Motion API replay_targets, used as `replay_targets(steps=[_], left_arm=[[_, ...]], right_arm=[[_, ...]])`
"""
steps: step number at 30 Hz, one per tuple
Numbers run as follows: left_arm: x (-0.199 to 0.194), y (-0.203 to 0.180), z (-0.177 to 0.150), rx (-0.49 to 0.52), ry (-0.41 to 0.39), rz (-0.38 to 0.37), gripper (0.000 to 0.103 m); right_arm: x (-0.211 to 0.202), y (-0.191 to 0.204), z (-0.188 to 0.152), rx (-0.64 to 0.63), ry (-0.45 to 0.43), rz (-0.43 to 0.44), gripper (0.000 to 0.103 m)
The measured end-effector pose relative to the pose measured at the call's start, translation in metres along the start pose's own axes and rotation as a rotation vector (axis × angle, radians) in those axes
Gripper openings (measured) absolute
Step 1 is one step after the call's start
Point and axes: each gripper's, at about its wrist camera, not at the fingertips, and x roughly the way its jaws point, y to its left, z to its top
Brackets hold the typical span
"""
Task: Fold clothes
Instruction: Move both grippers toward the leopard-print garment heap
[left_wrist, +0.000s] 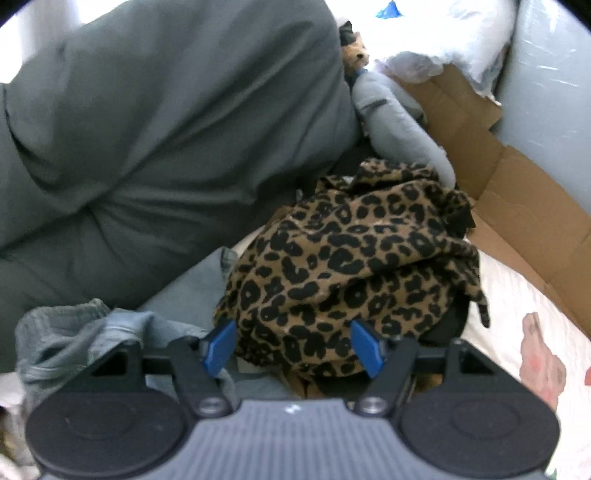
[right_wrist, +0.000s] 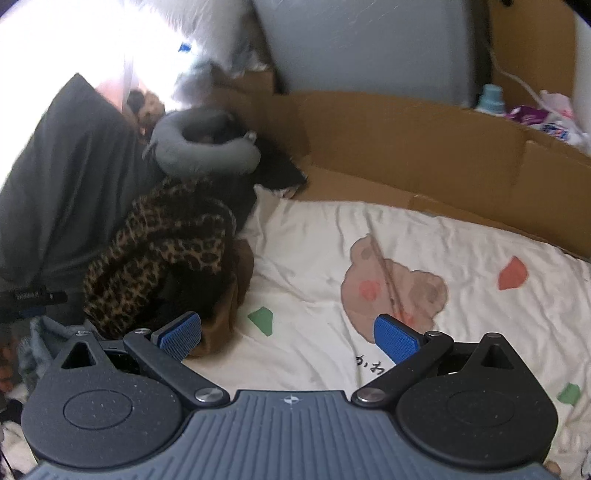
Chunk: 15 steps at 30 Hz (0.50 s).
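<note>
A leopard-print garment (left_wrist: 351, 258) lies crumpled on top of a clothes pile on the bed; in the right wrist view the leopard-print garment (right_wrist: 166, 243) sits at the left. My left gripper (left_wrist: 292, 345) hovers close over its near edge, jaws apart, with the leopard cloth showing between the blue pads (left_wrist: 219, 347); they do not press on it. A grey-blue garment (left_wrist: 74, 332) lies bunched at the pile's left. My right gripper (right_wrist: 289, 338) is open over the white bed sheet (right_wrist: 369, 229), just right of the pile and of a brown cloth (right_wrist: 229, 306). Nothing is between its pads.
A big dark grey cushion (left_wrist: 166, 129) leans behind the pile. A grey neck pillow (right_wrist: 203, 147) and a small plush toy (left_wrist: 356, 55) lie at the far end. Flattened cardboard (right_wrist: 388, 147) lines the bed's far side, with bottles (right_wrist: 489, 98) behind it.
</note>
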Motion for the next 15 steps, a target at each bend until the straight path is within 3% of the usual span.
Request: replay_targets(steps=[4, 15], left_arm=[[0.028, 0.007, -0.009, 0.002, 0.011, -0.010, 0.071], [0.065, 0.024, -0.023, 0.003, -0.022, -0.016, 0.065]], right_arm=[[0.037, 0.012, -0.006, -0.048, 0.035, 0.015, 0.102], [0.117, 0.054, -0.010, -0.160, -0.009, 0.100, 0.100]])
